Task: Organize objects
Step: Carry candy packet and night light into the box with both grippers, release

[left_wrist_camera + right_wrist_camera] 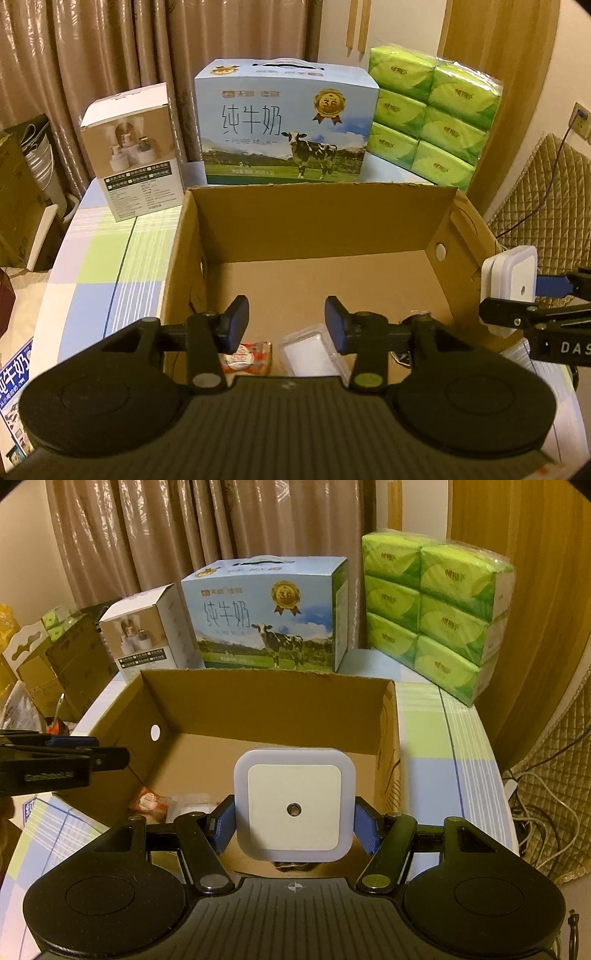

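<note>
An open cardboard box [369, 201] [258, 681] stands on the table in front of both grippers. Inside its near end lie a red-and-white snack packet [245, 358] [147, 801] and a clear plastic case [314, 349] [190, 803]. My left gripper [286, 325] is open and empty above the box's near edge. My right gripper [294, 818] is shut on a white square night light [294, 805], held above the box's near right part; it also shows at the right edge of the left wrist view [511, 278].
Behind the box stand a white product box [135, 151] [147, 631], a blue milk carton [286, 122] [266, 616] and a green tissue pack [432, 114] [436, 609]. The checked tablecloth [110, 258] [436, 746] shows on both sides. Cables [543, 812] lie right of the table.
</note>
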The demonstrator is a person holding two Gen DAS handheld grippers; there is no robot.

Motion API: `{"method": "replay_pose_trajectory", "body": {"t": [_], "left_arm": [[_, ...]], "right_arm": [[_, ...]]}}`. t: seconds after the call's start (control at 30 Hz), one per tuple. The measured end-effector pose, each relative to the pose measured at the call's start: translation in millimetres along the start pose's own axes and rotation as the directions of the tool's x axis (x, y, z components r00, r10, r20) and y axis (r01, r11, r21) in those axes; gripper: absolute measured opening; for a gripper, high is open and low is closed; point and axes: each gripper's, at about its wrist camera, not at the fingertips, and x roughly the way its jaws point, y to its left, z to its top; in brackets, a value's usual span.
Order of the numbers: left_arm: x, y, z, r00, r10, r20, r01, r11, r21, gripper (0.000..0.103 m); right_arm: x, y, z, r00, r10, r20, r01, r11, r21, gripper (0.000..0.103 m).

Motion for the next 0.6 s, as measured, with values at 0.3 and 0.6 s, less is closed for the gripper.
{"method": "replay_pose_trajectory", "body": {"t": [0.3,0.6], "left_arm": [[-10.1,5.8,-4.0,1.0,-0.002,0.007,0.002,1.0,-0.006,0.047],[-38.4,7.9,-19.3,0.999,0.006,0.046,-0.005,1.0,-0.023,0.069]], "right_arm": [[5.0,-1.3,4.9,0.999,0.026,0.022,-0.027,0.999,0.019,0.068],[-15.3,-15.3,-1.0,0.995,0.042,0.088,-0.049,0.995,0.083,0.094]]}}
